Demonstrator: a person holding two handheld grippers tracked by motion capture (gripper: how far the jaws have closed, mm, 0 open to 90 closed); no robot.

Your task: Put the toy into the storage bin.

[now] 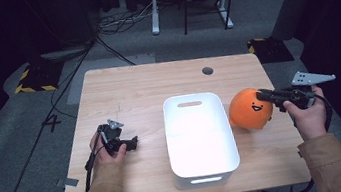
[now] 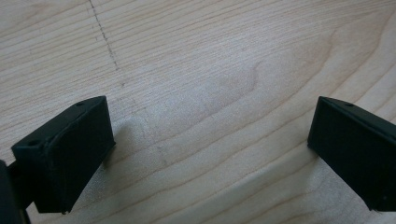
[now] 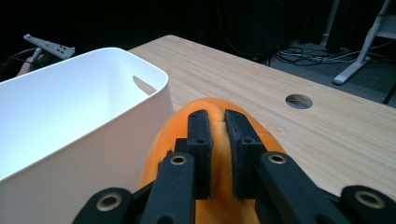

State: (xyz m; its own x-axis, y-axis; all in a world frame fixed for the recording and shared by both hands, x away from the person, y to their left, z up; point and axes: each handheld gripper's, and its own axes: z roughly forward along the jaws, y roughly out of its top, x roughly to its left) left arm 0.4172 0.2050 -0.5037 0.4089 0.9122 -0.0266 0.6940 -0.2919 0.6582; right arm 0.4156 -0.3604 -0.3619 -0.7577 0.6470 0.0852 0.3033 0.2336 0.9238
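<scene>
So the right gripper has its jaws pinched down on the top of the orange plush toy, with just a thin ridge of the orange fabric squeezed between them, pretty much closed on it. In the high view that same gripper comes in from the right side and bites the toy on its upper right, and you can see the toy's little black smiley face pointing toward the person. The toy sits on the surface right next to the white bin, close to touching its right wall, though I can't really tell if it's resting on the wood or lifted a bit. From the right gripper view the bin is just to the left of the toy, with a handle slot cut in its far end wall. Over on the other side, the left gripper has its jaws wide apart with nothing between them except bare wood grain, held low over it. In the high view the left gripper is left of the bin, well apart from the toy. There's a round cable hole in the surface near the far edge.
</scene>
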